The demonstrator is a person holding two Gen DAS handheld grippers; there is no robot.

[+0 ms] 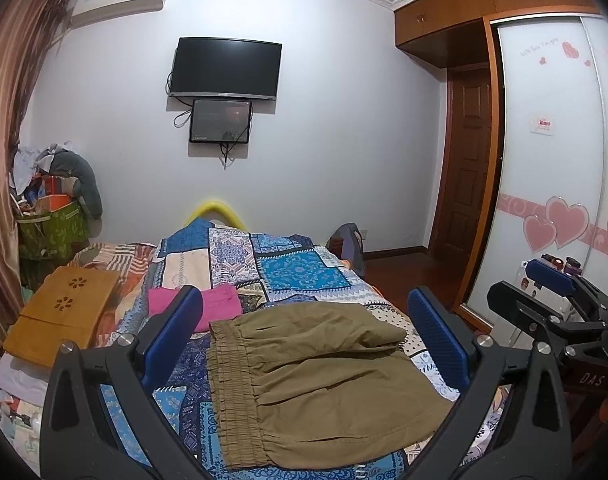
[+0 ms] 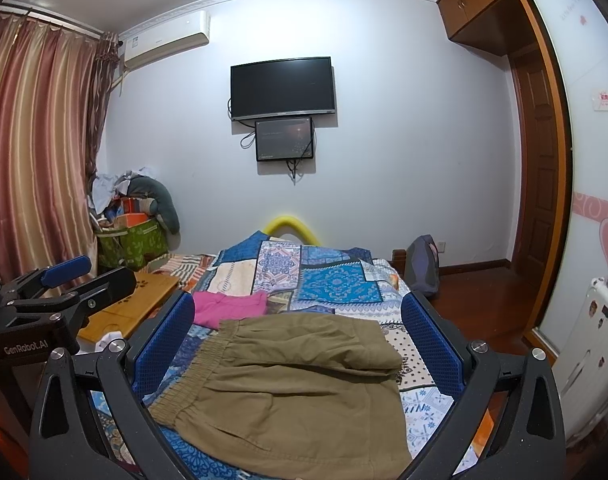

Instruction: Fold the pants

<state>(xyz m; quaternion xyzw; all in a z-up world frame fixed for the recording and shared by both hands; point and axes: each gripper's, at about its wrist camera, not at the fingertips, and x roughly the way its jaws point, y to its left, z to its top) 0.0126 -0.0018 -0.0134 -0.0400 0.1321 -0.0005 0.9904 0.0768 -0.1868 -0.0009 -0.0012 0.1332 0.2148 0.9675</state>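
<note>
The olive pants (image 1: 316, 376) lie folded on the bed (image 1: 304, 272), waistband to the left, near a pink garment (image 1: 215, 304). Both the left gripper (image 1: 304, 344) and right gripper (image 2: 297, 344) hover with jaws wide apart, holding nothing. For a tidy final fold, I would pinch both layers at the edge and lift evenly.

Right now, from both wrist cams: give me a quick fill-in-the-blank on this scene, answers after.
1. The folded pants are ___ in colour.
2. The pink garment lies on the ___.
3. Both the left gripper and the right gripper are ___.
Answers: olive; bed; open
</note>
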